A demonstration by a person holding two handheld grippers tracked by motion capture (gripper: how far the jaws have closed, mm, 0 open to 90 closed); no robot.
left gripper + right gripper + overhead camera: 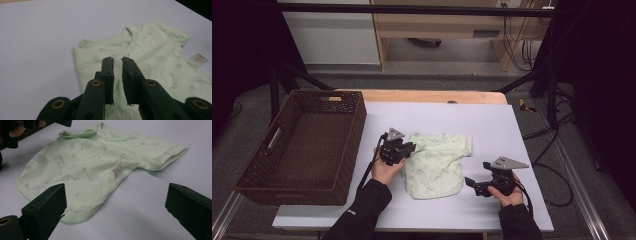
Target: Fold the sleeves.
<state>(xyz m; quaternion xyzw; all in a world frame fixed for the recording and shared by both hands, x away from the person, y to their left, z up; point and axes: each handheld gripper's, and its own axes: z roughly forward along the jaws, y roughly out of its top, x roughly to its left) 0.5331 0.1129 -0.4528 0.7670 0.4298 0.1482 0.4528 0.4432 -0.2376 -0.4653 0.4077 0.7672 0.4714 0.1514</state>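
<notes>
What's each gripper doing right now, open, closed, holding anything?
Left gripper: open a narrow gap over the green shirt, gripping nothing.
Right gripper: wide open, empty.

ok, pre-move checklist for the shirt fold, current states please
1. Green shirt lies on the white sheet, left sleeve folded in: ok.
2. Left gripper at the folded left edge, fingers nearly closed with a narrow gap; fabric pinched: cannot tell.
3. Right gripper open and holding nothing, near the hem side: ok.
4. Right sleeve lies spread out, not yet folded: not ok.
5. Label showing on top: ok.
6. Brown basket sits apart from the shirt: ok.
</notes>
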